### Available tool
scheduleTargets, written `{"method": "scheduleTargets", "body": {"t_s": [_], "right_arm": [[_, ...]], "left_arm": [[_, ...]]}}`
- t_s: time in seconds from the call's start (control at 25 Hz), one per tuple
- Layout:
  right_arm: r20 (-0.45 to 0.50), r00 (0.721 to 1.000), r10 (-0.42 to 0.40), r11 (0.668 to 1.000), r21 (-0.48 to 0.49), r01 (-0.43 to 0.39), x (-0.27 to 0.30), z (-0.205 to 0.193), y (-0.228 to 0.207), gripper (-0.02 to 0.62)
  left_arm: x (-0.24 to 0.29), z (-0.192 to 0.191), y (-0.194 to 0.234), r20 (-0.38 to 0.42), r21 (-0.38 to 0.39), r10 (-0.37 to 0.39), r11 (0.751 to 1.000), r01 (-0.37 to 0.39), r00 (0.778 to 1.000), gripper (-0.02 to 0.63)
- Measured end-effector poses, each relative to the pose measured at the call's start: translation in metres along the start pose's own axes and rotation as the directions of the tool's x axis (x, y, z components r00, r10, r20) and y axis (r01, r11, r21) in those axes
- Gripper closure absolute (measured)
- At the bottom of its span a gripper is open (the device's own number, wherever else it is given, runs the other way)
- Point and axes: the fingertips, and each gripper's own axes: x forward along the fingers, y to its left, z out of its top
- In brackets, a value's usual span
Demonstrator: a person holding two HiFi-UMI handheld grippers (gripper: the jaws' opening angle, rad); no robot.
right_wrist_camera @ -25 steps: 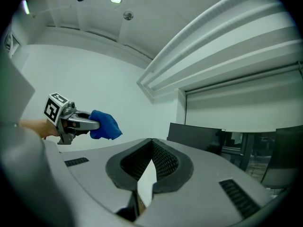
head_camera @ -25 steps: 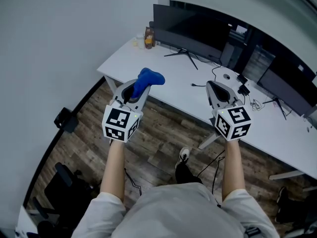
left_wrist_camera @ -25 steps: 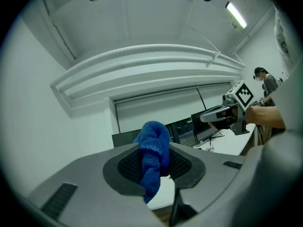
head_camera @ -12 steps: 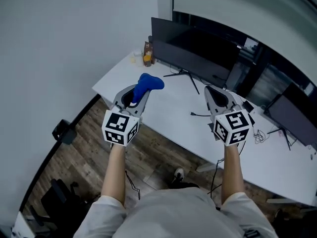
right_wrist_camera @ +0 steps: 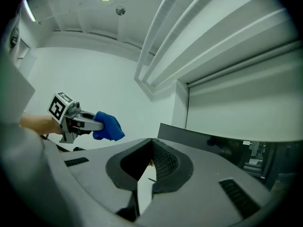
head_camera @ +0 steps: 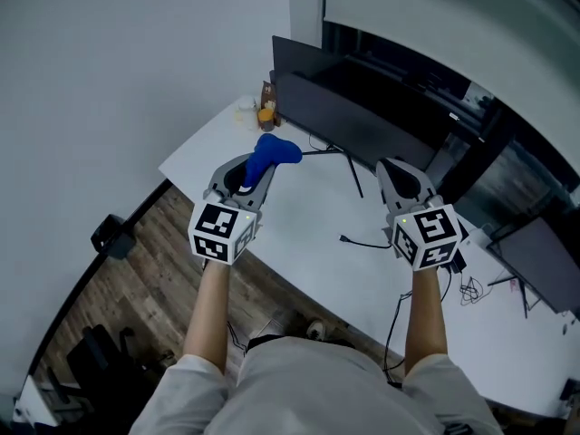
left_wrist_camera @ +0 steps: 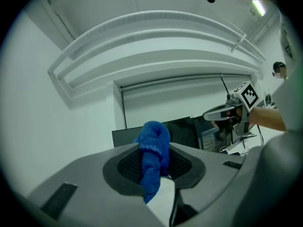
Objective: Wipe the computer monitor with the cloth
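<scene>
At the bottom of the head view a person's forearms reach up the frame, one gripper in each hand, above a wood floor (head_camera: 118,279) and the near edge of a white desk (head_camera: 299,220).

The left gripper (head_camera: 256,170), left of centre, has its jaws pinched on the blue cloth (head_camera: 272,150). In the left gripper view the cloth is pressed between the two dark pads: a bunched fold rises above the jaw tips and a narrow tail hangs below them. The right gripper (head_camera: 391,169), right of centre, is well apart from the cloth. Its own view shows its jaws pressed together at the tips with nothing between them, and the left gripper with its blue bundle shows at the middle left of that view.

Under the right gripper a black cable (head_camera: 362,241) lies on the desk. Beyond both grippers – toward the top centre of the head view – the dark monitor (head_camera: 353,107) stands on a thin-legged stand; the cloth is held in the air in front of its left end, not touching the screen. A few small bottles (head_camera: 265,109) stand at the desk's far left corner, just beside the monitor's left edge.
</scene>
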Motion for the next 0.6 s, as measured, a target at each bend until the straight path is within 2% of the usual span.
{"method": "scheduleTargets", "body": {"t_s": [0.32,0.6], "right_arm": [[0.008,1.000,0.013,0.999,0.032,-0.014,0.050,-0.012,-0.031,0.583],[0.020,1.000,-0.012,0.999,0.045,0.011,0.098,-0.008,-0.037,0.581]], "left_arm": [[0.050,-0.011,0.030,-0.019,-0.021,0.027,0.999,-0.027,0.999,0.480],[0.089,-0.023,0.070,0.001,-0.035,-0.001,0.999,0.001,1.000,0.480]]}}
